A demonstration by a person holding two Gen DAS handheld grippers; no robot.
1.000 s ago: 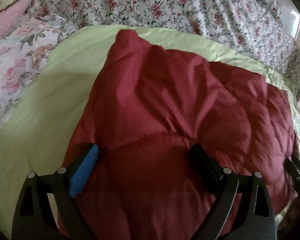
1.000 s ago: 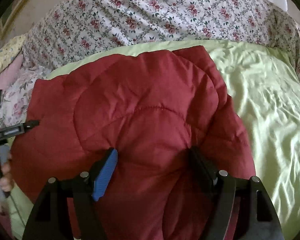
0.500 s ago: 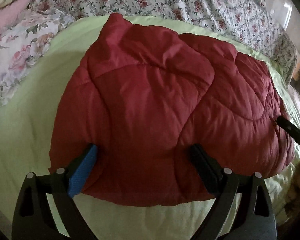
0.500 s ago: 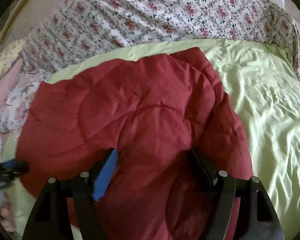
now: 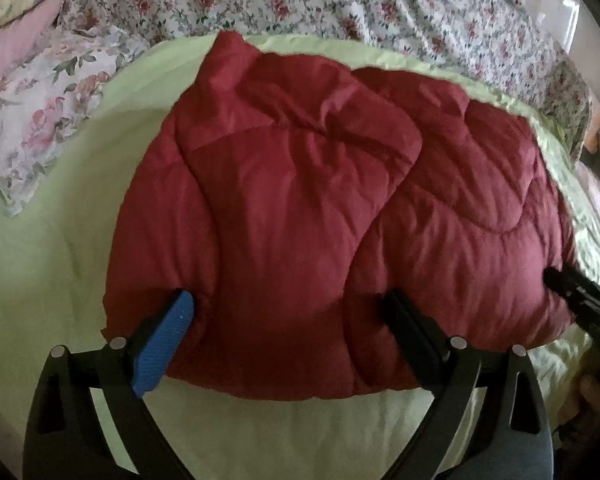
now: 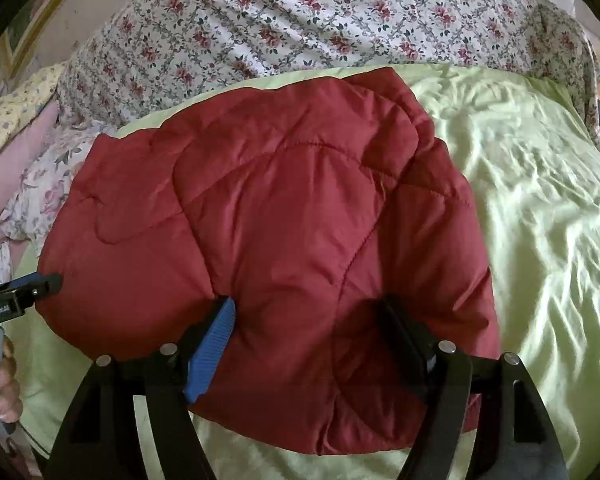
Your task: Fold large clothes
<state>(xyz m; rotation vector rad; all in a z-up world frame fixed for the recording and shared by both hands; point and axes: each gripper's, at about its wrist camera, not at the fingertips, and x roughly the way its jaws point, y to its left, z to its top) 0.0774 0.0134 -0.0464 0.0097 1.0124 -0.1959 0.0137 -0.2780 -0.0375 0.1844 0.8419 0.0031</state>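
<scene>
A dark red quilted puffer jacket [image 5: 300, 208] lies folded in a thick bundle on the light green bedsheet [image 5: 40, 280]. My left gripper [image 5: 288, 320] stands wide open with its fingers against the near edge of the bundle's left part. My right gripper [image 6: 308, 332] is wide open too, its fingers pressed against the near right part of the jacket [image 6: 280, 220]. Each gripper shows at the edge of the other's view: the right one [image 5: 580, 296] and the left one [image 6: 20, 296].
A floral quilt [image 6: 320, 20] is heaped along the far side of the bed. Floral and pink pillows [image 5: 40, 92] lie at the far left. Wrinkled green sheet [image 6: 540, 200] spreads to the right of the jacket.
Both grippers have drawn back toward the near edge of the jacket, so more of the bundle and the green sheet in front of it shows. The jaws stayed wide open.
</scene>
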